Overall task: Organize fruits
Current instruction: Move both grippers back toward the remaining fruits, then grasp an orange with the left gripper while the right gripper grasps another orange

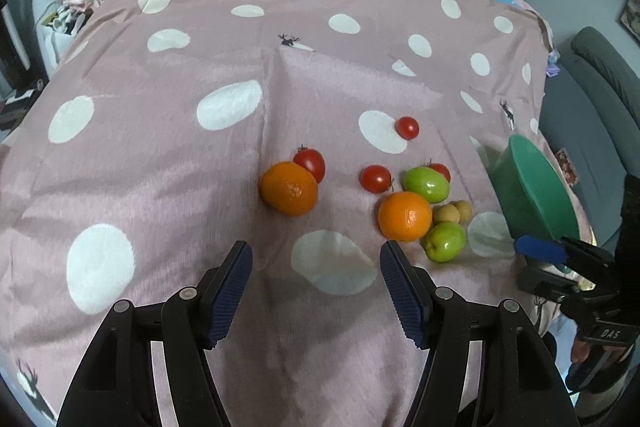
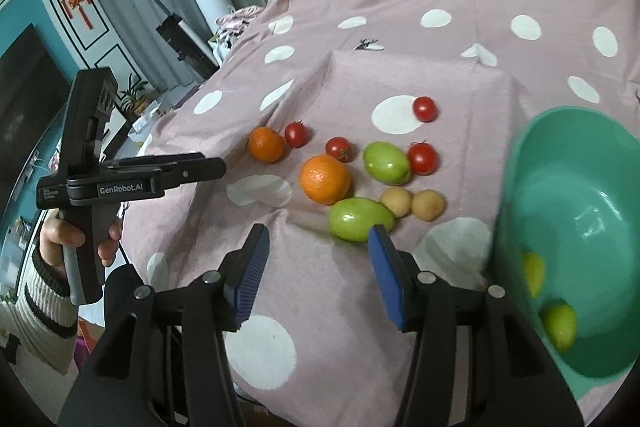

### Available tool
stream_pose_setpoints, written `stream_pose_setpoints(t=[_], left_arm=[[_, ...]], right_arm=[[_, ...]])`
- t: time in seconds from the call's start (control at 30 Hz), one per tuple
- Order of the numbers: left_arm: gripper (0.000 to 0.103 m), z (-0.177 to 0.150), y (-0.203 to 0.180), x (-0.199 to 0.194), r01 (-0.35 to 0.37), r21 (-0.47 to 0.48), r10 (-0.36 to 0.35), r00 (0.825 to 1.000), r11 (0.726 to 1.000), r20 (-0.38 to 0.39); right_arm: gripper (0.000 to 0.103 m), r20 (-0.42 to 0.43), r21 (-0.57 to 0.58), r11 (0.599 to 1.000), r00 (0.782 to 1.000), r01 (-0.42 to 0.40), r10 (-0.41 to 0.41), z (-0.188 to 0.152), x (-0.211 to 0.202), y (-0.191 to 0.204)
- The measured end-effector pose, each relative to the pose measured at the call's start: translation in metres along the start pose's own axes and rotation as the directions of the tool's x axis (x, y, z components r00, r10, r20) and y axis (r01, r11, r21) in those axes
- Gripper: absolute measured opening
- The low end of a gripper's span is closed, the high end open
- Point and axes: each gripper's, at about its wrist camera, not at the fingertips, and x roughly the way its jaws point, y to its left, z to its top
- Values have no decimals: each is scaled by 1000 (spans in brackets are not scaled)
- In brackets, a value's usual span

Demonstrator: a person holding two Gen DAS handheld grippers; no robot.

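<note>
Fruits lie on a pink polka-dot cloth (image 1: pixel 160 155): two oranges (image 1: pixel 289 188) (image 1: pixel 405 215), several cherry tomatoes (image 1: pixel 407 127), two green fruits (image 1: pixel 426 183) (image 1: pixel 444 241) and two small tan fruits (image 1: pixel 452 213). A green bowl (image 2: pixel 576 227) at the right holds two green fruits (image 2: pixel 558 323). My left gripper (image 1: pixel 316 259) is open and empty, just in front of the oranges. My right gripper (image 2: pixel 318 239) is open and empty, its right finger next to a green fruit (image 2: pixel 360 219). The right gripper also shows in the left wrist view (image 1: pixel 540 251) by the bowl (image 1: pixel 532 187).
The cloth (image 2: pixel 440 47) covers a raised surface with folds. A grey chair (image 1: pixel 596 87) stands to the right. A vacuum (image 2: pixel 176 27), a TV and clutter are to the left beyond the cloth's edge. My left gripper shows in the right wrist view (image 2: pixel 212 165).
</note>
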Motion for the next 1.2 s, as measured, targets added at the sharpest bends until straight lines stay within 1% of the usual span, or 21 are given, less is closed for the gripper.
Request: stream_pose_setpoints(t=[0.27,0.47,0.63,0.8,0.87,1.03,1.2], left_arm=[[66,13,2,11,36,28,-37,999,999,10],[66,26,2,25,39,47,-39,999,998,2],[66,35,-2,37,33,83,-31,999,996,-15],[66,44,-3,52,11,126,-6,999,992,-45],[66,45,-3,58,-9,143,17,998,990,-58],[66,50,-5,63,-11,179,26,997,984,-78],[66,55,-10,77,-30,249,68,987,968,-144]], right_arm=[[52,-29,-10,1000,1000,-2,2,13,27,4],[52,-41,-19,1000,999,-12,11,22,42,6],[52,-47,-32,999,999,0,-2,29,54,6],[52,-59,-37,999,998,-8,6,32,65,7],[53,-63,-39,999,998,-9,6,33,69,7],[53,-72,-43,999,997,0,-3,34,76,6],[53,-77,-40,999,997,9,-12,36,81,4]])
